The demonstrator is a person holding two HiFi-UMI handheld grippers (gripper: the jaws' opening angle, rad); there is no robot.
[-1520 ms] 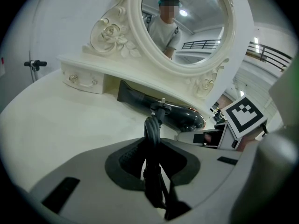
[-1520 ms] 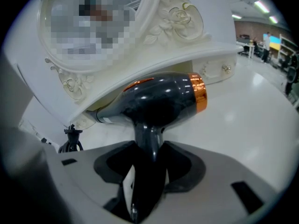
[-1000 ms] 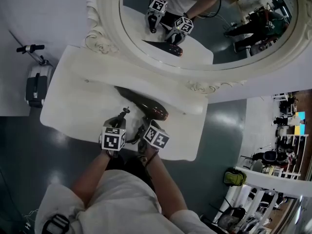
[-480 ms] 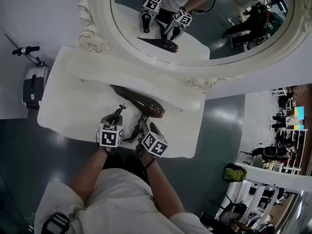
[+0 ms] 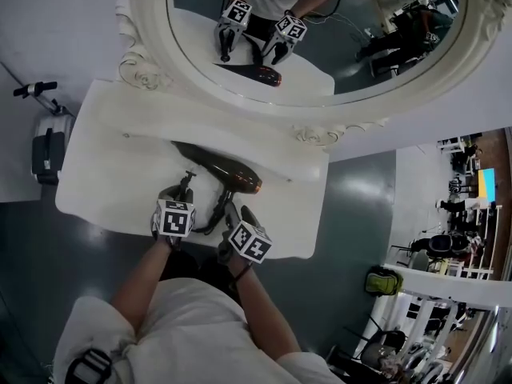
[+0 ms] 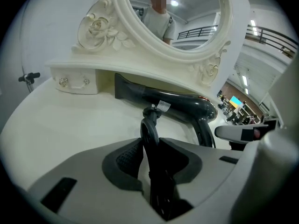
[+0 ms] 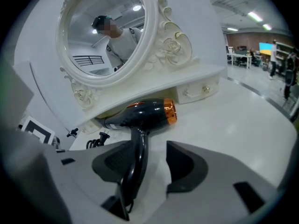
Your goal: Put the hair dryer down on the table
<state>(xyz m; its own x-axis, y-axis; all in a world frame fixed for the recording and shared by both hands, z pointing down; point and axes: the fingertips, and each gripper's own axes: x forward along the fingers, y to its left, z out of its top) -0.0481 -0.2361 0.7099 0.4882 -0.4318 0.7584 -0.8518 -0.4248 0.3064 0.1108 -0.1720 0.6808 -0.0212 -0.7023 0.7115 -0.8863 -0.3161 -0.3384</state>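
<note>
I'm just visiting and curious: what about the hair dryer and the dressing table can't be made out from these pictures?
- Handle end of the hair dryer: right gripper view, sunk behind the body of the right tongs.
- Inside of the drawer: right gripper view, its closed front hides it.
- Top of the mirror: head view, cut off by the upper edge.
- Things in the far room: head view, too small.

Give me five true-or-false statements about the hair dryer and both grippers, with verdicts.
1. The hair dryer lies on the dressing table. True.
2. The right gripper clamps the handle. False: the handle stands between its fingers, with a gap beside one finger.
3. The left gripper is empty. False: the coiled cord stands between its fingers, which have just been opening.
4. The dryer bears a copper-coloured ring. True.
5. A mirror stands behind the dryer. True.
</note>
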